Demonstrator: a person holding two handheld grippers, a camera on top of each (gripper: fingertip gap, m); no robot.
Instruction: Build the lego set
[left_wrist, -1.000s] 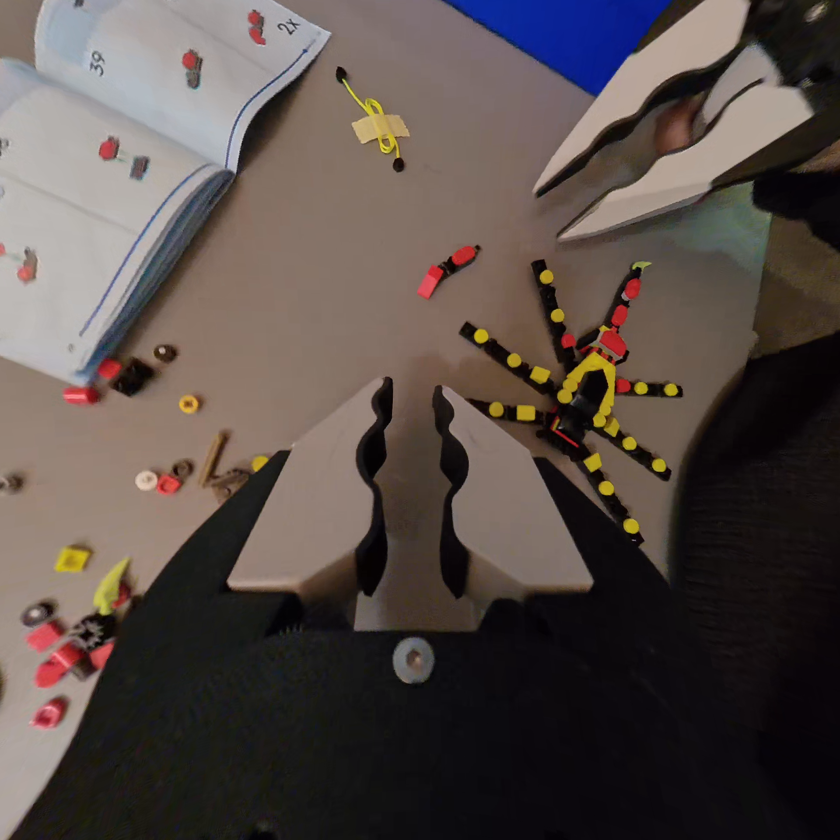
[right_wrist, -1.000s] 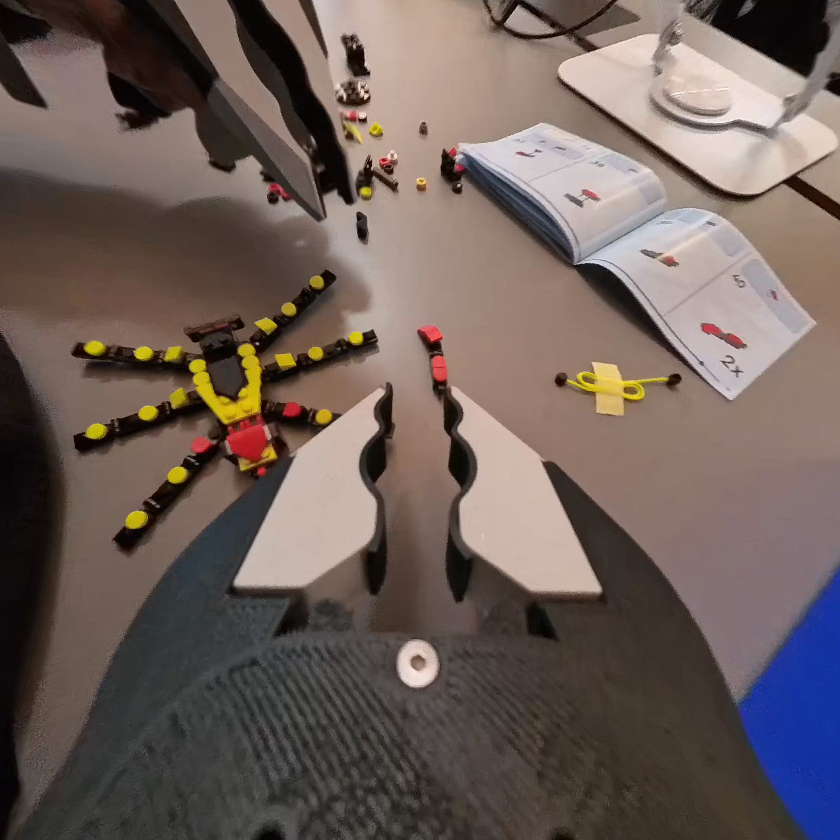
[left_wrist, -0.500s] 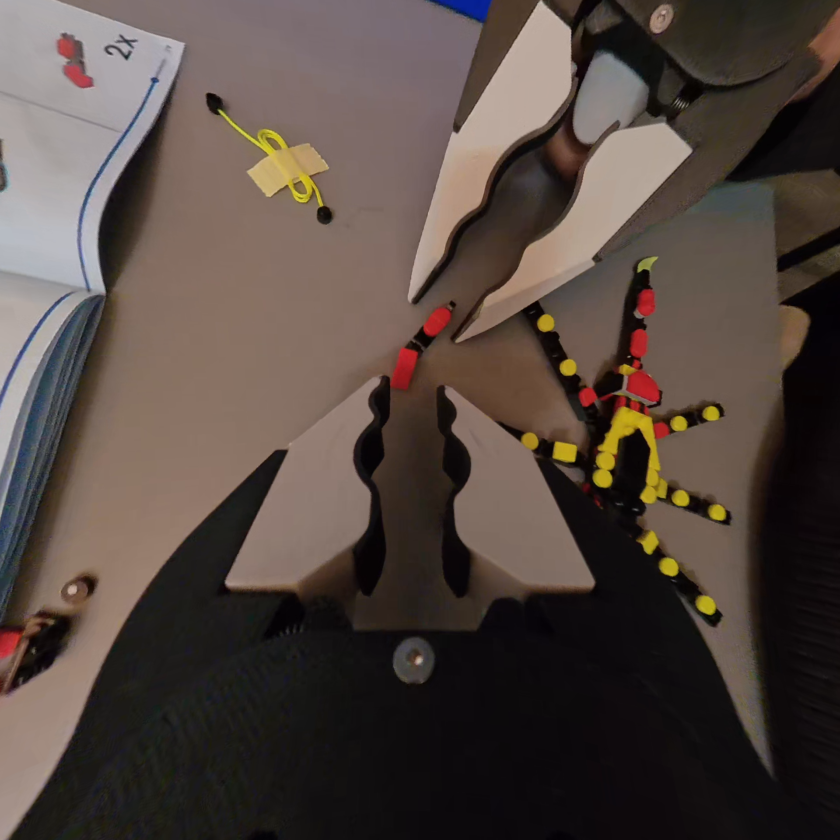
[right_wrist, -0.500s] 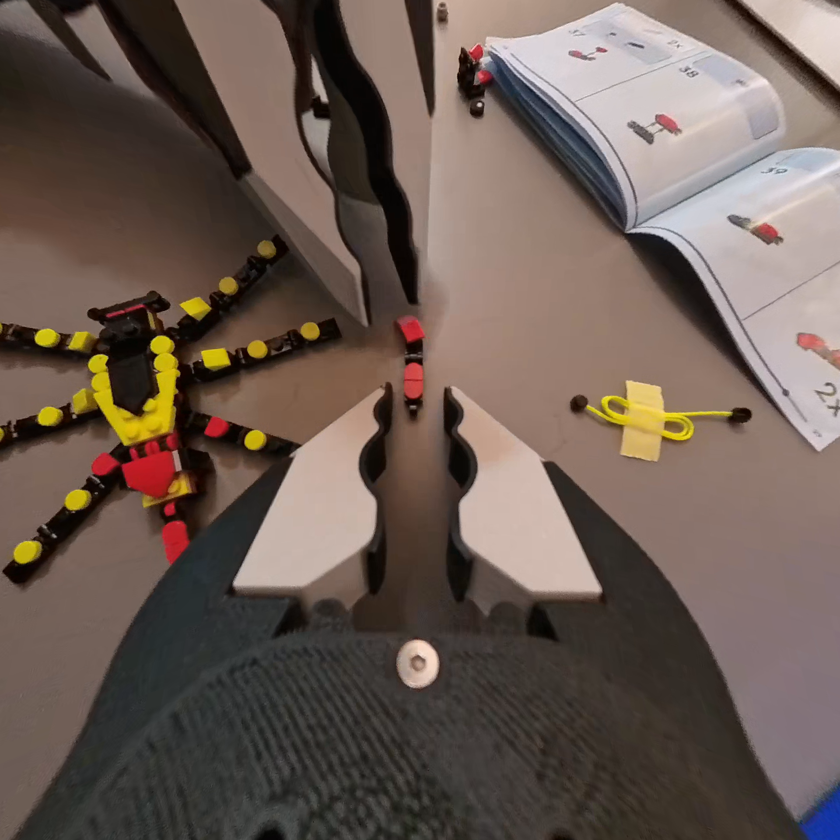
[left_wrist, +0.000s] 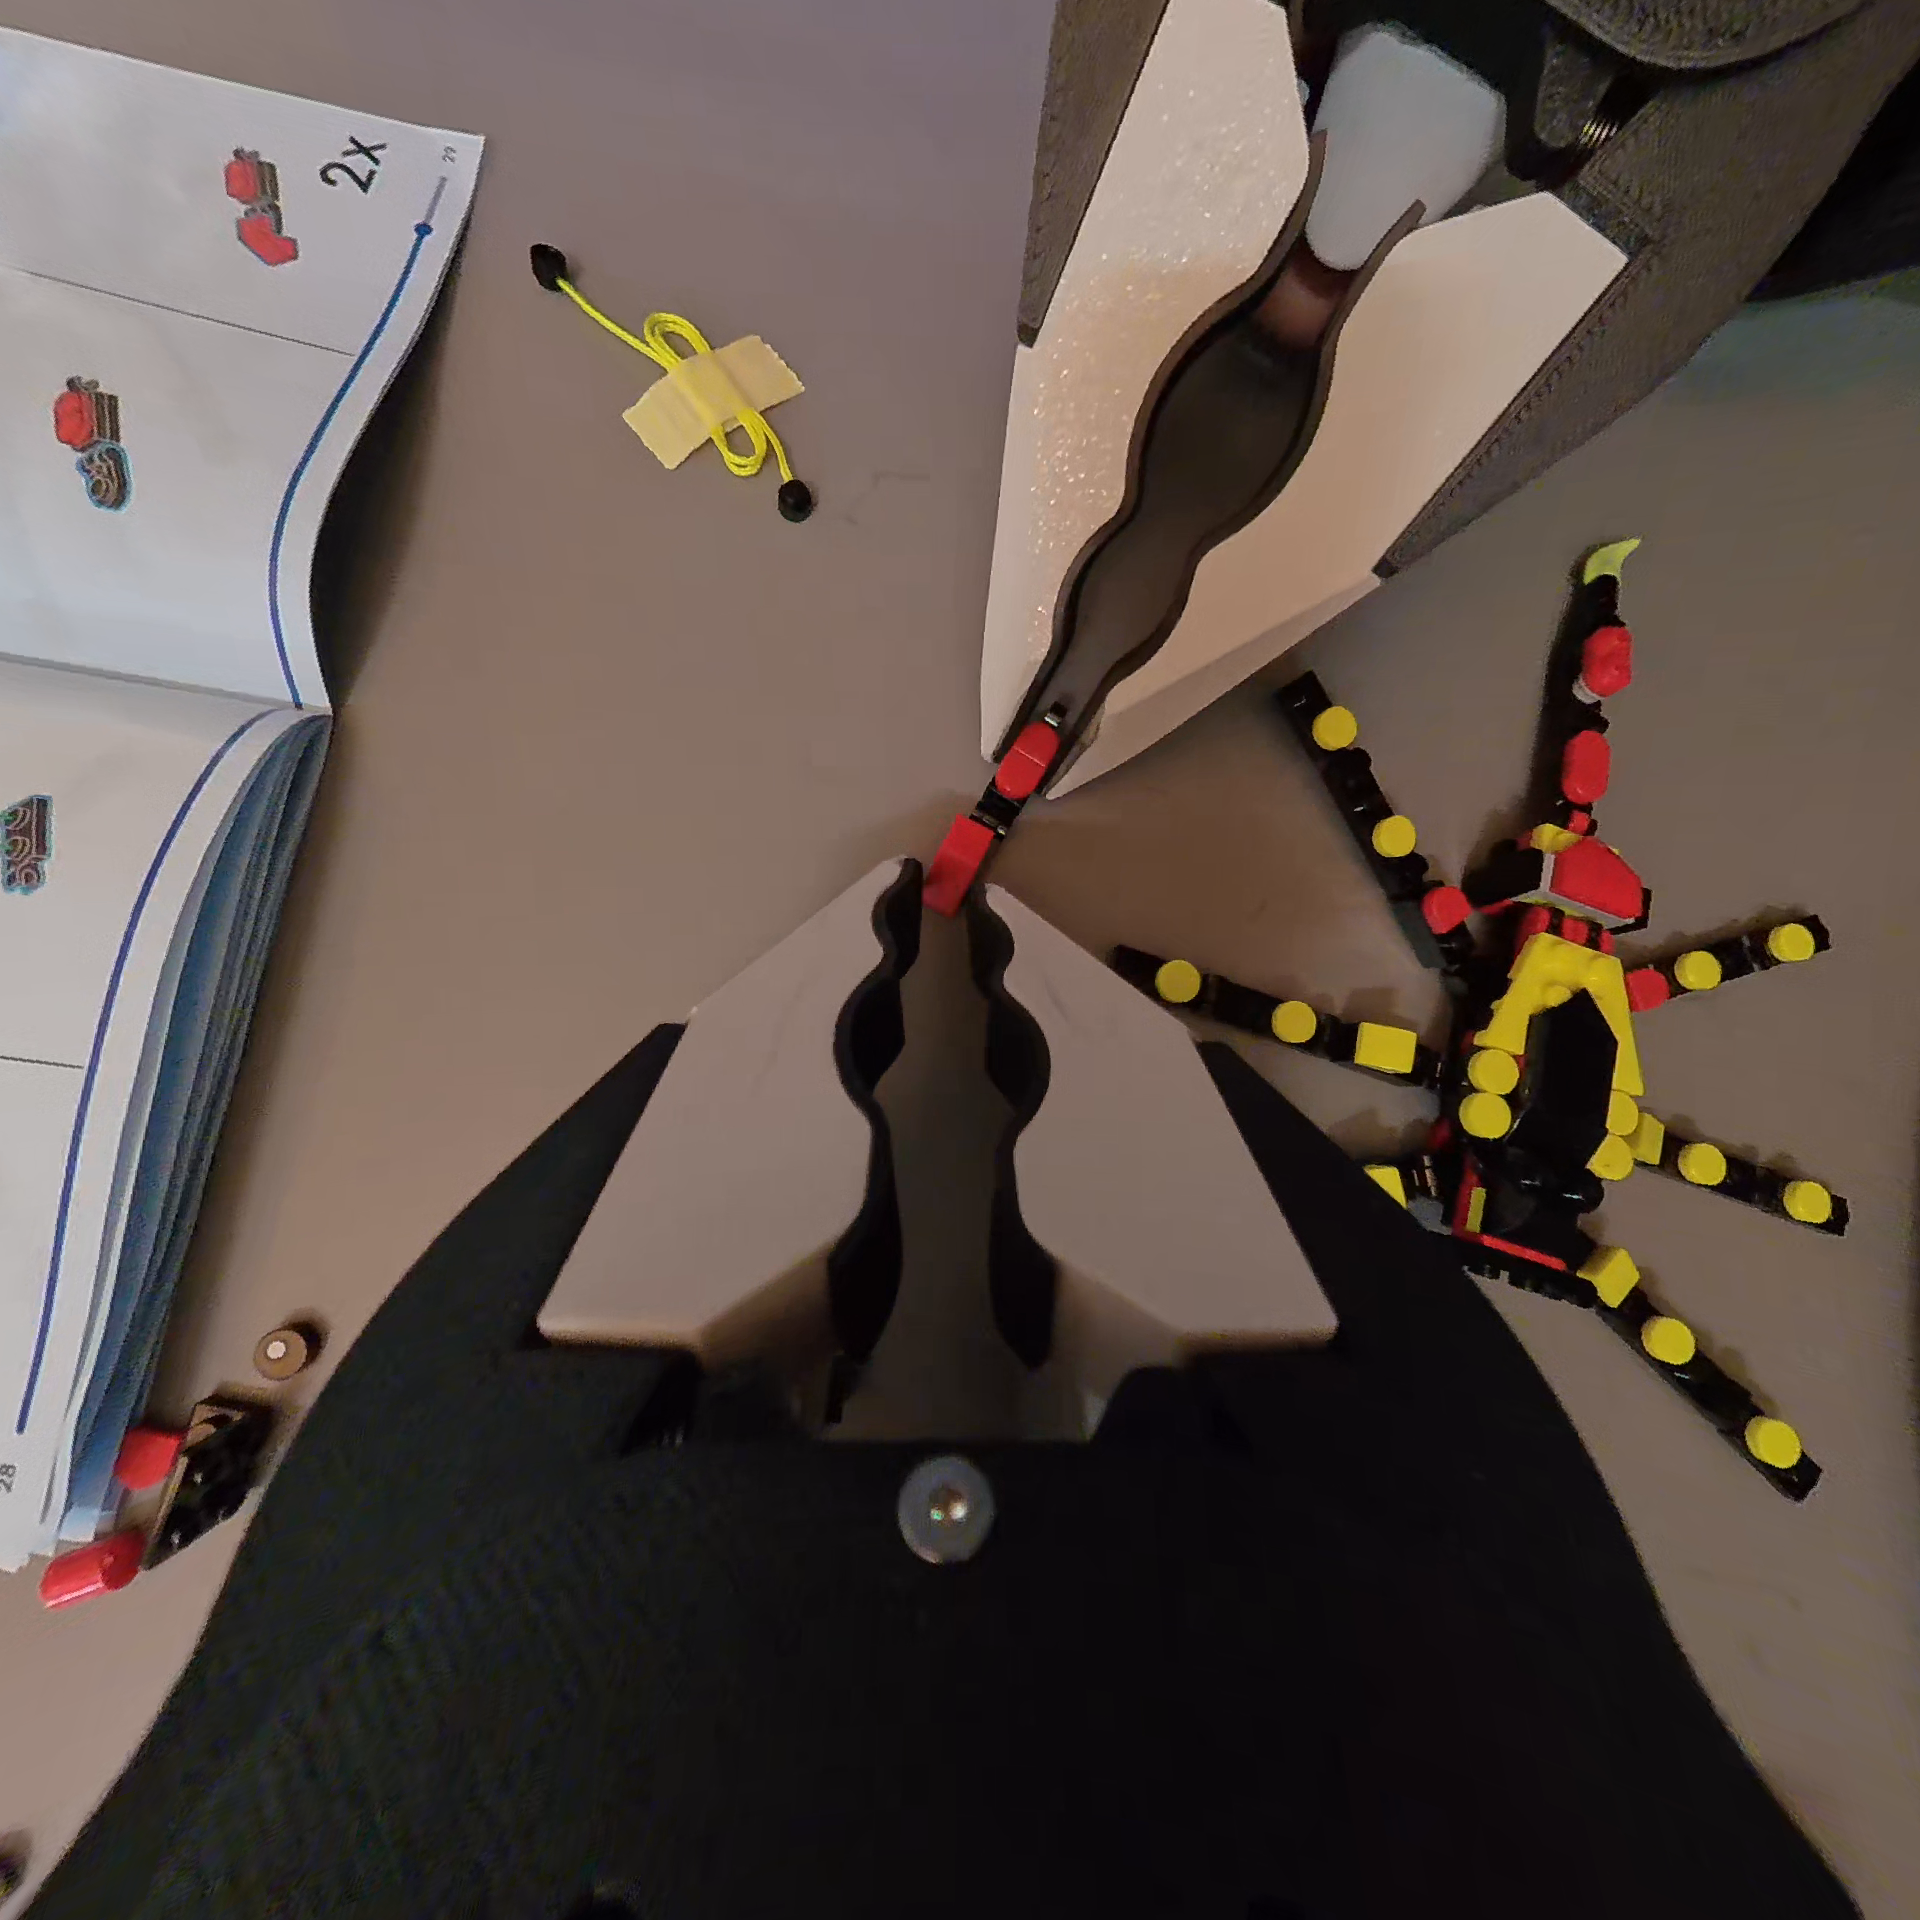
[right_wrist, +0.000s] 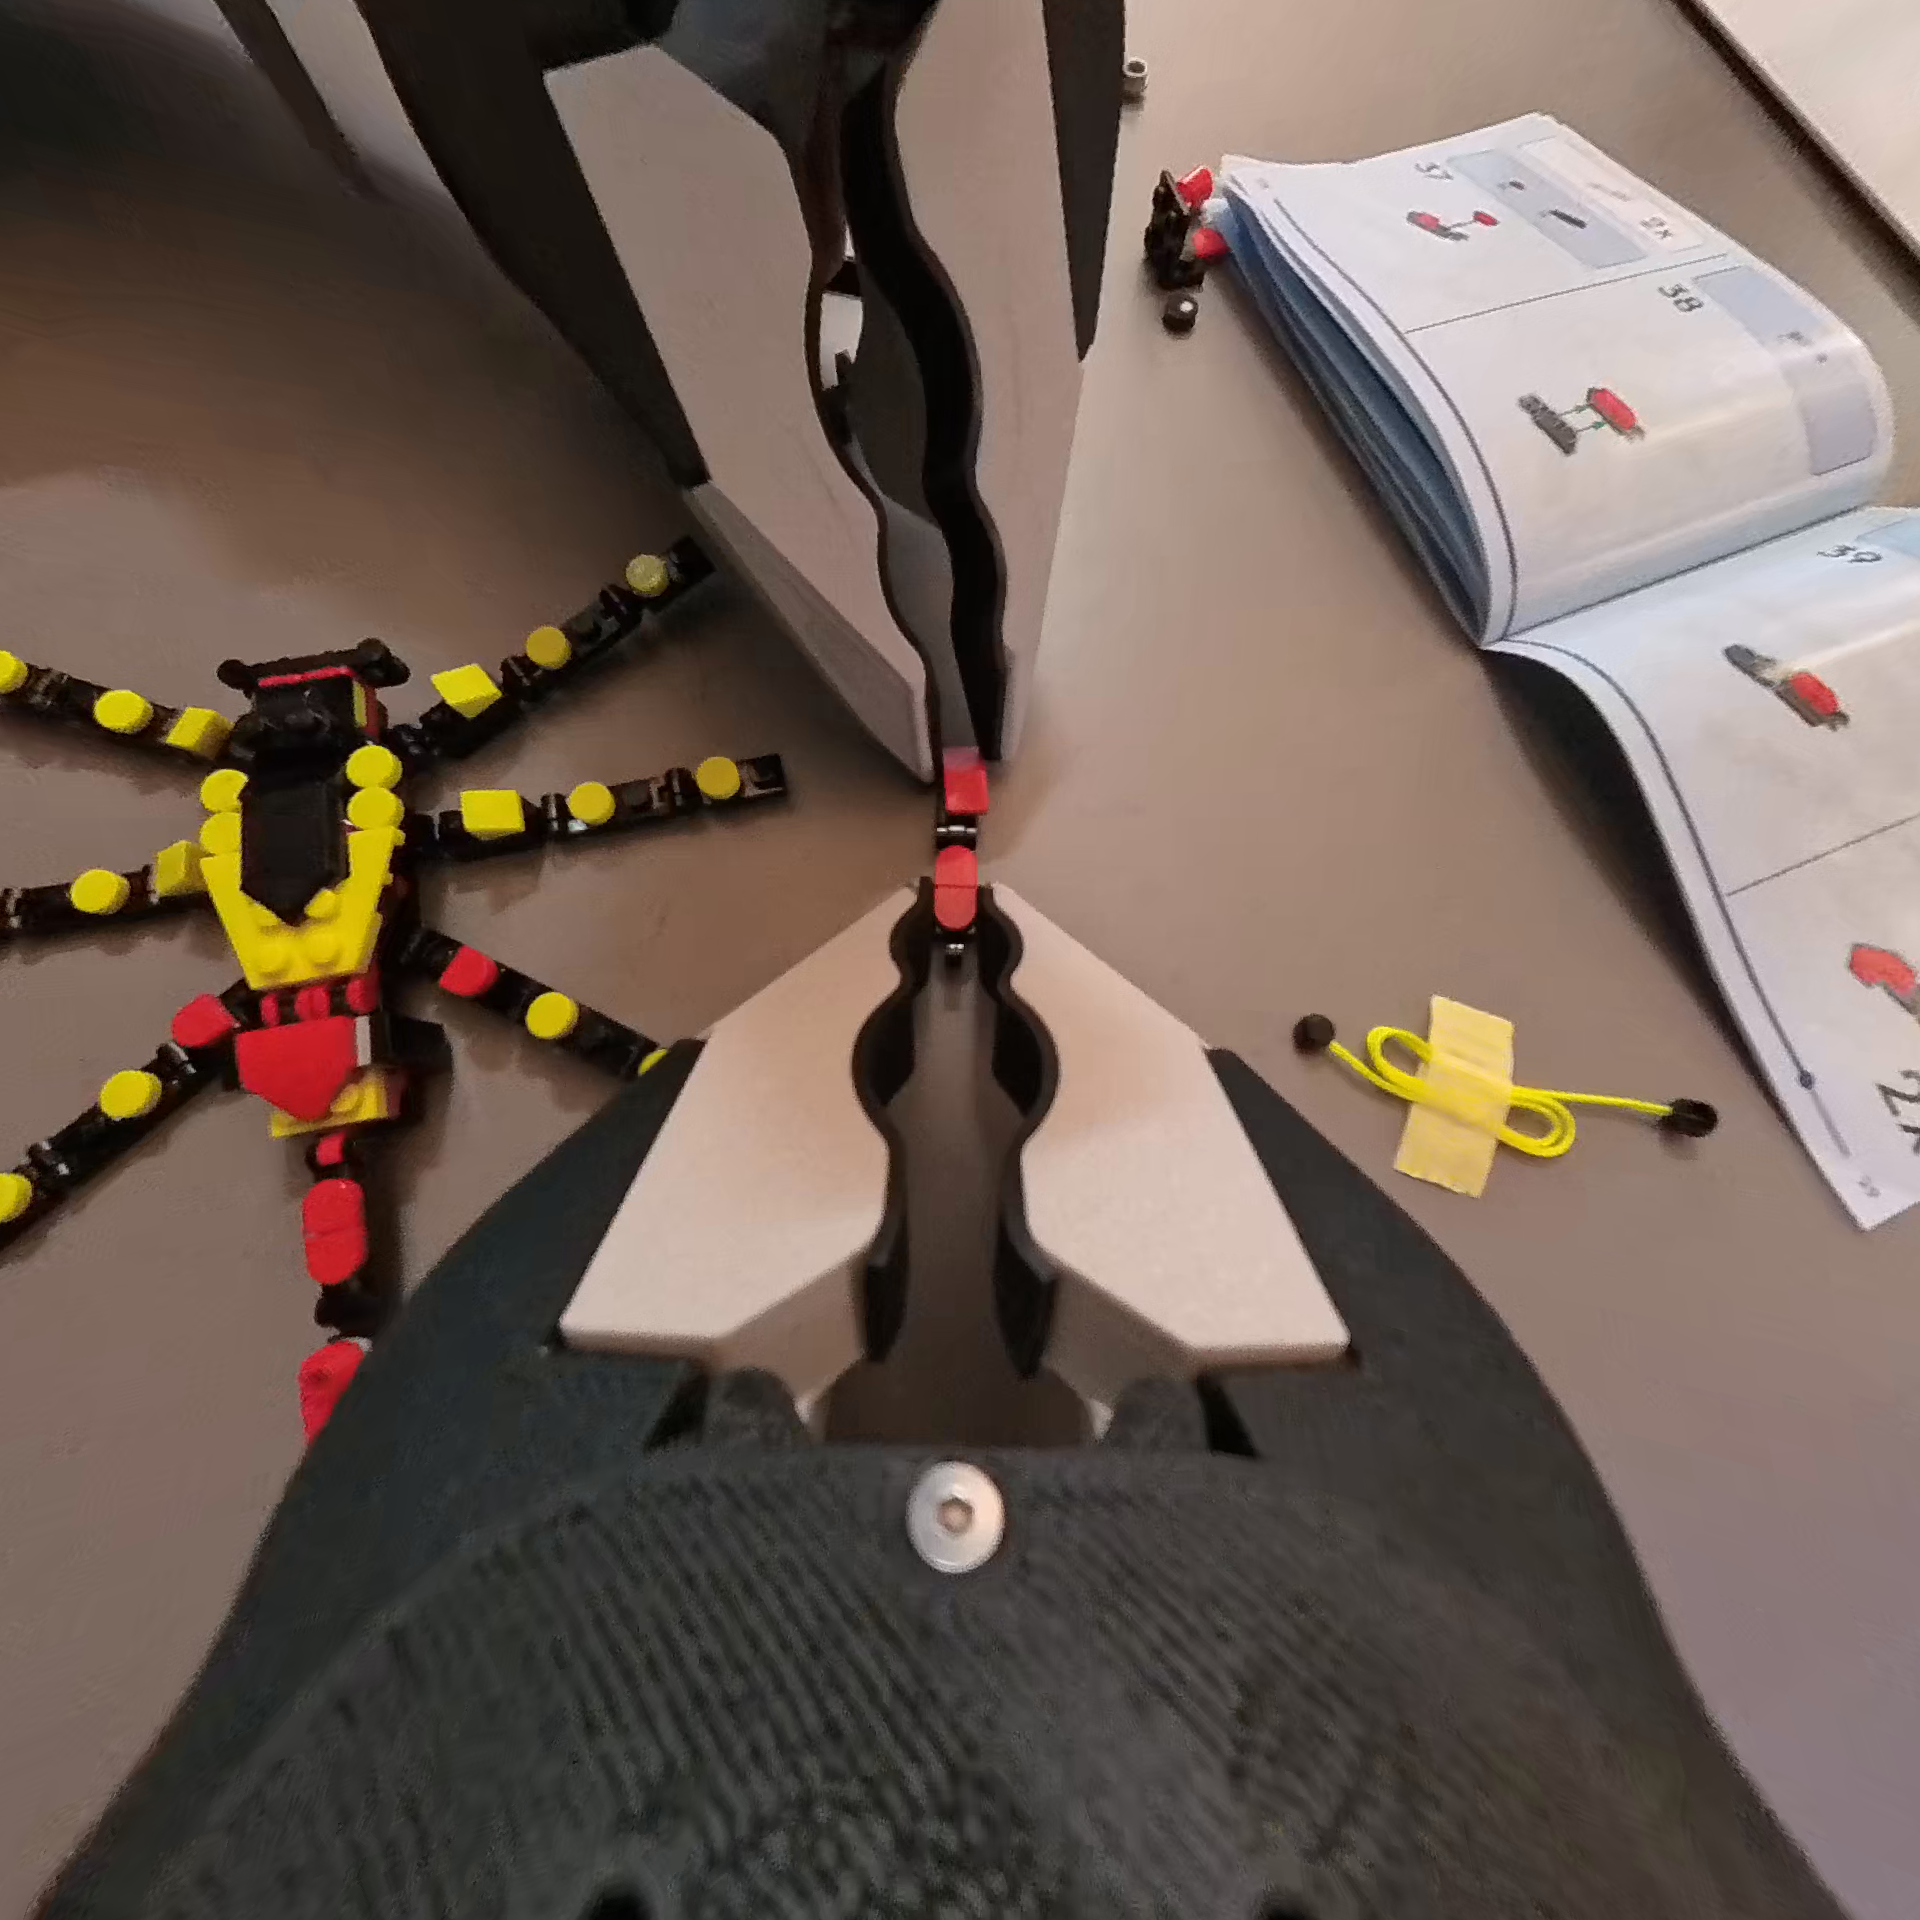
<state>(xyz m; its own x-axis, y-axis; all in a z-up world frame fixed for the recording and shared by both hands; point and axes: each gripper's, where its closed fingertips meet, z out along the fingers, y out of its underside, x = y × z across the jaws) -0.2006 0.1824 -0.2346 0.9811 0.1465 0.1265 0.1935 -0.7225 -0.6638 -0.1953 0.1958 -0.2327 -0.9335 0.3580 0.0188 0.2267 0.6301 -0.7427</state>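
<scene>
A small red and black leg piece (left_wrist: 992, 812) lies on the grey table between the two grippers. My left gripper (left_wrist: 945, 885) is closed on its square red end. My right gripper (right_wrist: 954, 902) is closed on its rounded red end (right_wrist: 954, 883). The two grippers face each other tip to tip; the right one (left_wrist: 1039, 753) comes in from the top of the left wrist view, and the left one (right_wrist: 961, 764) from the top of the right wrist view. The black, yellow and red spider model (left_wrist: 1538, 1039) lies flat beside them, also seen in the right wrist view (right_wrist: 301, 883).
An open instruction booklet (left_wrist: 156, 520) (right_wrist: 1621, 416) lies on the table. A yellow string under a strip of tape (left_wrist: 707, 405) (right_wrist: 1455, 1091) lies near it. A few loose red and black pieces (left_wrist: 177, 1475) (right_wrist: 1179, 229) sit by the booklet's edge. The tips of both grippers are at nearly the same place.
Both grippers moved in toward the red and black leg piece from opposite ends, and their jaws narrowed onto it. The spider model has not moved.
</scene>
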